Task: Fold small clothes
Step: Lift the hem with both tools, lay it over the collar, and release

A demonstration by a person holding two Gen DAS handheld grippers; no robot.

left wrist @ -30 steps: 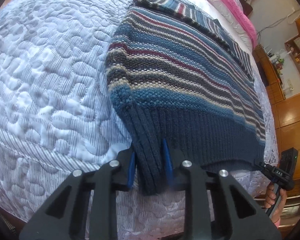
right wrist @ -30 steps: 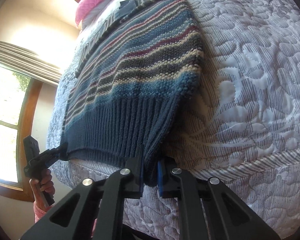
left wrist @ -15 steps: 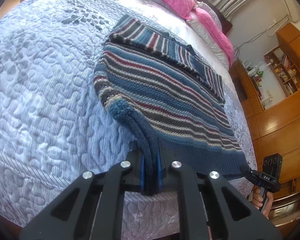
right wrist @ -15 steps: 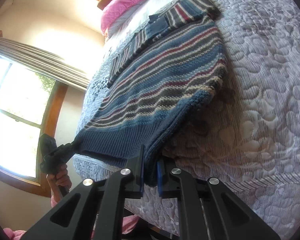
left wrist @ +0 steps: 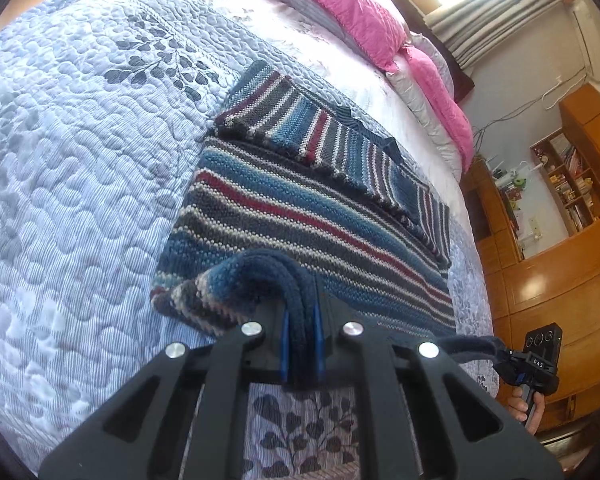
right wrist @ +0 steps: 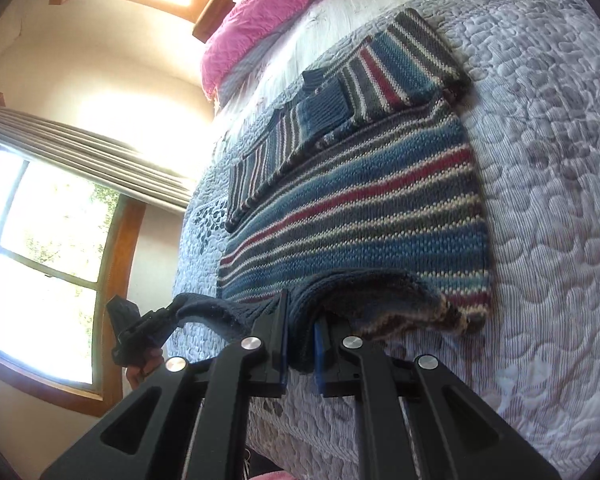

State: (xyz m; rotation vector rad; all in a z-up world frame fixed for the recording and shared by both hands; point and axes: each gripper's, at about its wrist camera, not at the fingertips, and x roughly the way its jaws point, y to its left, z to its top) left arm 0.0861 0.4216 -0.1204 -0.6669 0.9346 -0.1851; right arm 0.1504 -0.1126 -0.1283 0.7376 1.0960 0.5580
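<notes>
Wide open quilt (left wrist: 80,168) lies on the left of the striped sweater (left wrist: 300,216), and bare quilt on its right too. Ahead, the folded sleeves (left wrist: 320,140) sit across the sweater's far end; beyond them pink pillows (left wrist: 360,12) block the headboard side.

One striped sweater (left wrist: 300,216) lies on one quilt (left wrist: 80,168), near the middle. Two sleeves show, folded across its far part: one on the left (left wrist: 268,108), one on the right (left wrist: 416,196). Two grippers hold the near hem: the left gripper (left wrist: 300,344) and the right gripper (right wrist: 300,344), each with two blue pads (left wrist: 285,340). Two pink pillows (left wrist: 352,8) sit at the far end. Two windows (right wrist: 48,264) show at the left in the right wrist view. One hand (left wrist: 526,408) shows at the near right.
</notes>
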